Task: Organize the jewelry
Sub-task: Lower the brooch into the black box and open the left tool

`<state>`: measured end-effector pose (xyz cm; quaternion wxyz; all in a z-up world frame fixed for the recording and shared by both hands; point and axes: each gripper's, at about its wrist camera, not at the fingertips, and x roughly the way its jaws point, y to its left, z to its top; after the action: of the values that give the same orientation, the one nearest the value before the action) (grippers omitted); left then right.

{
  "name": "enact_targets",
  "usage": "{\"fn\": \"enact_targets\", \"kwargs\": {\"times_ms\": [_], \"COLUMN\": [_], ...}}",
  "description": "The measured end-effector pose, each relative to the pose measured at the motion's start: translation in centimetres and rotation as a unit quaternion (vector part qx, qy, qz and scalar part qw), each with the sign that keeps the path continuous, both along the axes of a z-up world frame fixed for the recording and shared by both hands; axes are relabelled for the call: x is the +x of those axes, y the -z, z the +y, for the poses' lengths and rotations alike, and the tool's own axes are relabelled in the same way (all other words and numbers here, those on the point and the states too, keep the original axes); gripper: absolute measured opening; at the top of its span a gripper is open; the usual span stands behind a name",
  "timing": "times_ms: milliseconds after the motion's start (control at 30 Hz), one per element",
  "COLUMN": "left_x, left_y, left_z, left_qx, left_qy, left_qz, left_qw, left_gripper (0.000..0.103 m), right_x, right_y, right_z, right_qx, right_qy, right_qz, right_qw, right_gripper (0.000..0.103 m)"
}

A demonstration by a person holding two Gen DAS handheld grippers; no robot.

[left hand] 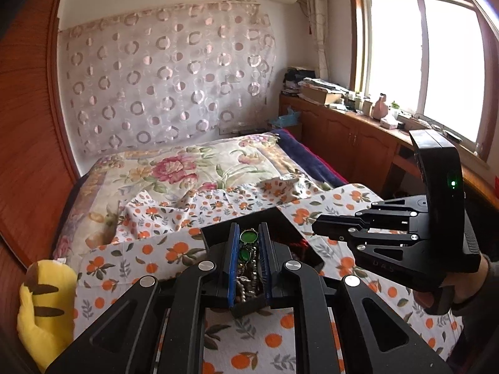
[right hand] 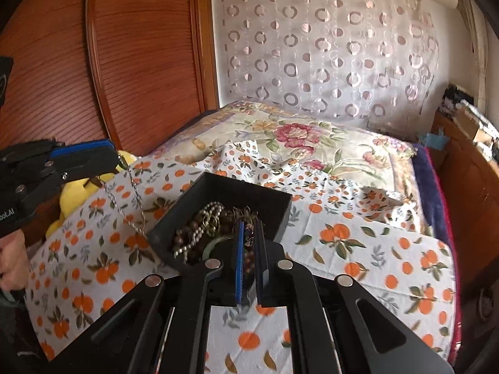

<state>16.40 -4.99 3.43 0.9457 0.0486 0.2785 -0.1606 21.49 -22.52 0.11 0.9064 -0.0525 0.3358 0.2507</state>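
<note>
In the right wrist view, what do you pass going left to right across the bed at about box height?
Left gripper pinching a thin chain, yellow plush toy behind it → black box heaped with jewelry → orange-print cloth → dark blue blanket at the bed's edge.

Matt black box (right hand: pixel 218 193); glossy metal chain (right hand: pixel 137 193) (cloth (right hand: pixel 358 249) beneath)

The left gripper (right hand: pixel 117 157) is raised at the left side, its fingers pressed together on a thin silver chain (right hand: pixel 137 199) that hangs down. The right gripper (left hand: pixel 313 227) is at the right side and points to the left; its fingers (left hand: pixel 330 221) are almost together, with only a narrow gap.
</note>
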Motion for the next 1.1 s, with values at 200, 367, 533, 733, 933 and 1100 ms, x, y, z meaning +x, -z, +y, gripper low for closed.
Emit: {"fn": "enact_targets", "kwargs": {"times_ms": [200,367,533,733,933,1100], "left_x": [1.5,2.5,3.6,5.2,6.8,7.8], "left_y": [0.0,0.0,0.6,1.5,1.7,2.0], "left_z": [0.7,1.0,1.0,0.4,-0.6,-0.8], "left_qx": [0.004,0.004,0.004,0.001,0.001,0.002], "left_qy": [-0.009,-0.015,-0.019,-0.018,-0.019,-0.03], "left_qz": [0.006,0.014,0.021,0.033,0.036,0.032], "left_qw": [0.9999,0.9998,0.9996,0.9993,0.9992,0.999], "left_gripper": [0.011,0.011,0.011,0.011,0.012,0.012], "right_x": [1.4,2.7,3.1,2.9,2.1,1.5], "right_y": [0.6,0.8,0.9,1.2,1.4,1.7], "right_z": [1.4,2.3,1.6,0.2,-0.6,-1.5], "right_qx": [0.009,0.011,0.021,0.021,0.013,0.015], "right_qy": [-0.008,-0.002,0.008,0.018,0.022,0.028], "right_qz": [0.009,0.015,0.019,0.02,0.014,0.012], "right_qw": [1.0,1.0,1.0,0.999,1.0,0.999], "right_gripper": [0.007,0.008,0.029,0.029,0.029,0.029]}}
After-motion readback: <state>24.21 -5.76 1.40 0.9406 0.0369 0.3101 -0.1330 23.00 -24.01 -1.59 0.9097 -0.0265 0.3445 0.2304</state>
